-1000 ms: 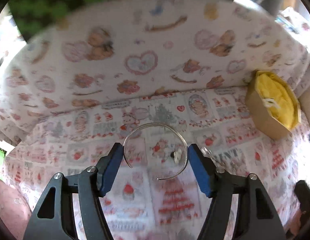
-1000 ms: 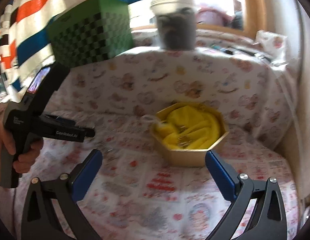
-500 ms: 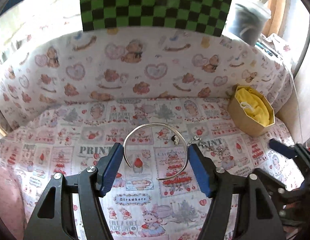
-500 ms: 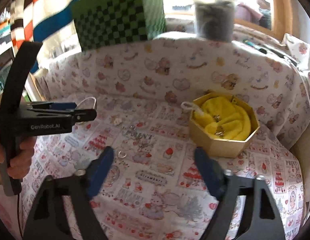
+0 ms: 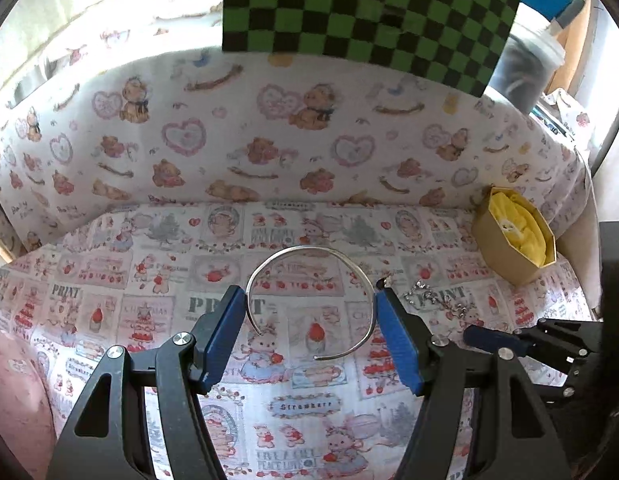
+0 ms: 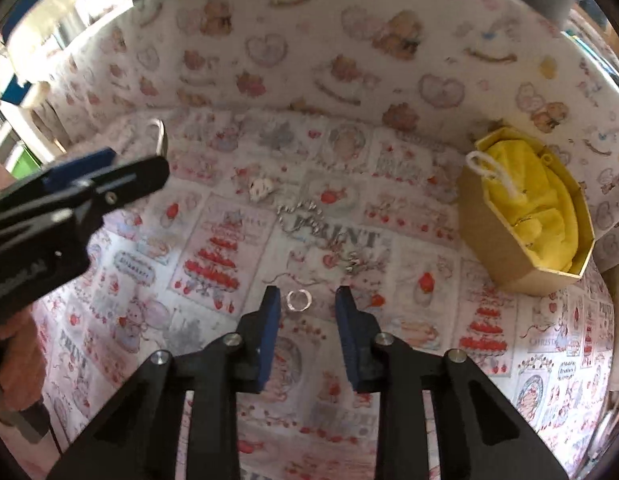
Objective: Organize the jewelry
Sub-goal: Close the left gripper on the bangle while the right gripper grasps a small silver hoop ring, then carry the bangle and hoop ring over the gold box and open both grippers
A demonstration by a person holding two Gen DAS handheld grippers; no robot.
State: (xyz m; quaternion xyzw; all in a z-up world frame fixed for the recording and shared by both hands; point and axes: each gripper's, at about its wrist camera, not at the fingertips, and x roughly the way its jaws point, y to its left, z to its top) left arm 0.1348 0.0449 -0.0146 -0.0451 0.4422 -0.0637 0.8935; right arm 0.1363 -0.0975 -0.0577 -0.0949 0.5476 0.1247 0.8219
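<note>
The left claw (image 5: 311,322) holds a thin open silver bangle (image 5: 309,300) across its width, pads pressing on opposite sides, lifted above the printed cloth (image 5: 149,280) that covers the desk. The right claw (image 6: 305,312) is fairly narrow but not closed, its pads either side of a small silver ring (image 6: 298,301) that lies on the cloth; whether the tips touch the cloth cannot be told. Just beyond the ring lie a loose chain (image 6: 309,220) and a small pale charm (image 6: 260,189). The open cardboard box (image 6: 521,216) with yellow lining sits at the far right, well apart from both claws.

The risks, as I judge them: the ring is flat and small, so the pads may close above it or flick it away across the cloth. The soft cloth could bunch and be pinched instead. The bangle is springy and gripped only by its sides, so a tighter squeeze or a jolt on the way to the box might make it pop out or twist.
</note>
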